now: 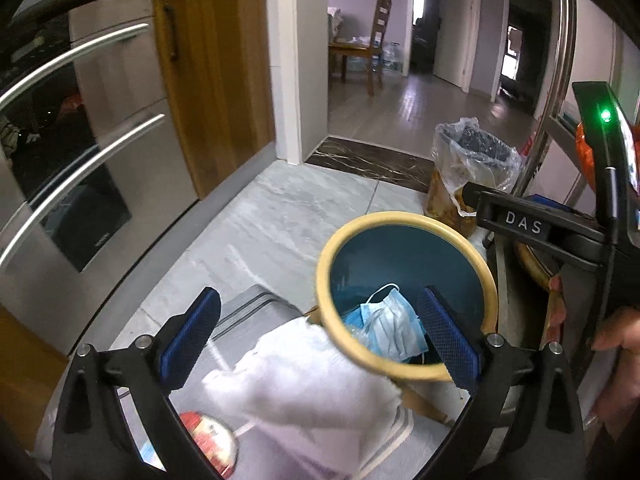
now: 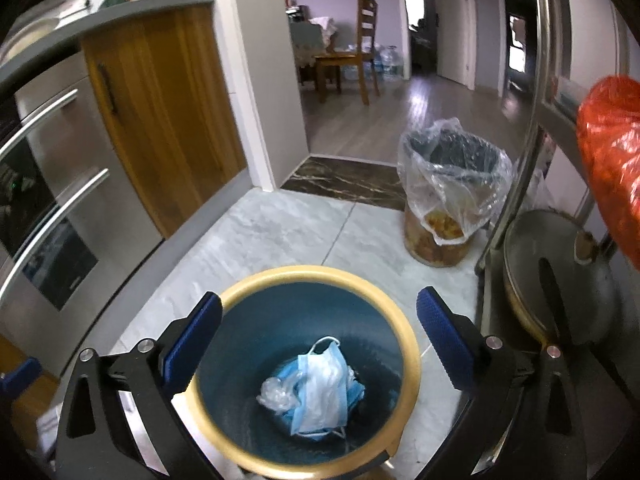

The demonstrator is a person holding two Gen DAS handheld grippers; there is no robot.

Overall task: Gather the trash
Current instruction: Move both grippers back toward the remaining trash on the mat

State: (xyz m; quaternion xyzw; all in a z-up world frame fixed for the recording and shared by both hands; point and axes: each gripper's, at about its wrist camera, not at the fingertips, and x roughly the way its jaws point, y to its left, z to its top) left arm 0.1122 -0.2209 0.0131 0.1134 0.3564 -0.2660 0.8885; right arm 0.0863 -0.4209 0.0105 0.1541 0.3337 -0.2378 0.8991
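reading "das" in pale capitals on the black body of the right gripper point(image 1: 516, 220) is easy from the left wrist view, where that tool crosses the right side with a green light point(image 1: 605, 115) glowing on its upper part; no other writing can be made out, and the red-and-white print on the round lid or tin point(image 1: 208, 440) at the bottom is too blurred to read. the left gripper point(image 1: 320, 340) has its blue textured fingers point(image 1: 192, 332) spread wide, holding nothing; between them, lower in the picture, lies a crumpled white paper towel point(image 1: 304, 364) whose edge overlaps the near rim of the round teal bin with a tan rim point(image 1: 404, 292). whether either finger touches the towel or the rim i cannot tell. in the right wrist view the right gripper's own fingers point(image 2: 196, 340) are likewise set wide and empty, hanging above the mouth of the same bin. inside it, at the bottom, sit a crumpled light blue face mask with white ear loops point(image 2: 320, 388) and a clear plastic scrap point(image 2: 276, 394) just beside it. farther back on the grey marbled floor tiles point(image 2: 280, 232) stands a second bin lined with a clear plastic bag point(image 2: 452, 184). an orange plastic bag point(image 2: 612, 152) hangs at the right edge.
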